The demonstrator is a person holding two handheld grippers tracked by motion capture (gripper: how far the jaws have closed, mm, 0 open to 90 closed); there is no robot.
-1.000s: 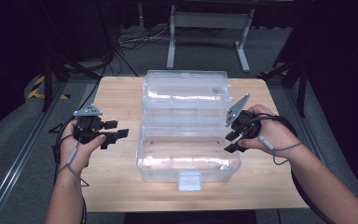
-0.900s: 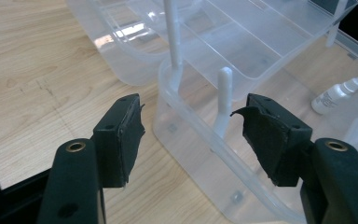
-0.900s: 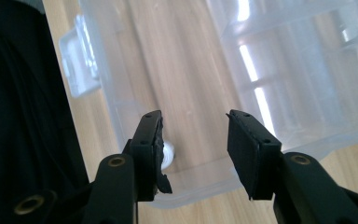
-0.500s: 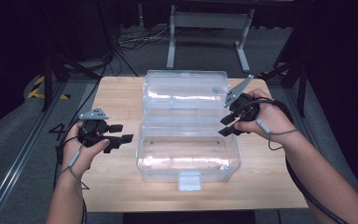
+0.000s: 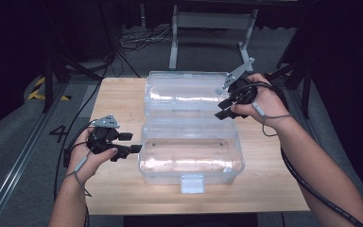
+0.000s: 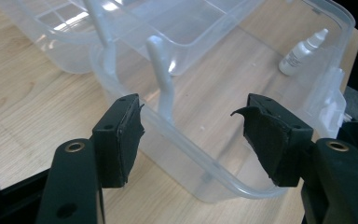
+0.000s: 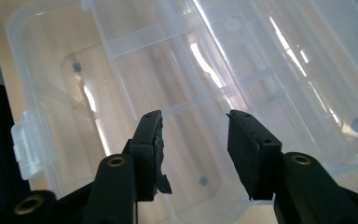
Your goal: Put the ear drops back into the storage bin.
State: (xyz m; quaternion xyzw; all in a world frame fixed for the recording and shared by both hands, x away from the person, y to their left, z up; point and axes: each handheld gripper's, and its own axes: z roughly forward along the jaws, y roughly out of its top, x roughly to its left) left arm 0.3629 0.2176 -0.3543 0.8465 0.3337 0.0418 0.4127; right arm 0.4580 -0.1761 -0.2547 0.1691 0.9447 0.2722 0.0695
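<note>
Lying open mid-table, clear plastic box [image 5: 191,158] with lid [image 5: 186,92] folded back toward the far edge; small dropper bottle [image 6: 302,52] seen through its wall. Left gripper [image 5: 131,143] at the box's left end, right gripper [image 5: 223,109] over the lid, both with jaws spread wide, holding nothing. Judged early: closing and latching not yet begun.

A dark painted numeral "4" [image 5: 58,133] sits on the grey floor just off the wooden tabletop's left edge. The small white dropper bottle's [image 6: 302,52] label is too blurred to read.
</note>
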